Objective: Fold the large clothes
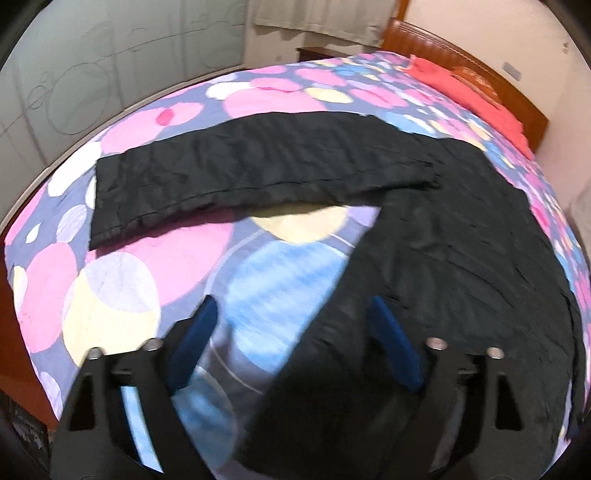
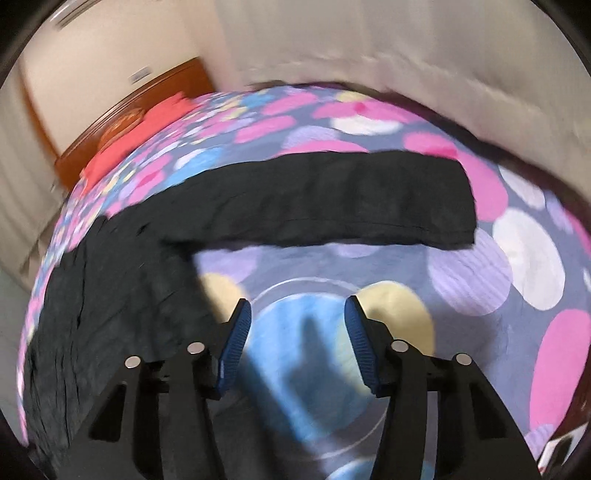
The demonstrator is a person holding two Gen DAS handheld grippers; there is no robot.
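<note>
A large black garment (image 1: 443, 258) lies spread on the bed, with one long part (image 1: 240, 177) stretched to the left. In the right wrist view the same garment (image 2: 110, 288) lies at the left, its long part (image 2: 332, 206) stretched to the right. My left gripper (image 1: 291, 306) is open above the garment's near edge, its right blue finger (image 1: 395, 343) over black cloth. My right gripper (image 2: 297, 306) is open and empty above the bare bedspread (image 2: 295, 350), just right of the garment.
The bedspread (image 1: 147, 266) has pink, blue, yellow and white circles. A red pillow (image 1: 476, 92) lies against the wooden headboard (image 1: 443, 44). Walls and a curtain (image 1: 317, 18) surround the bed. The bed's left edge (image 1: 22, 332) drops off.
</note>
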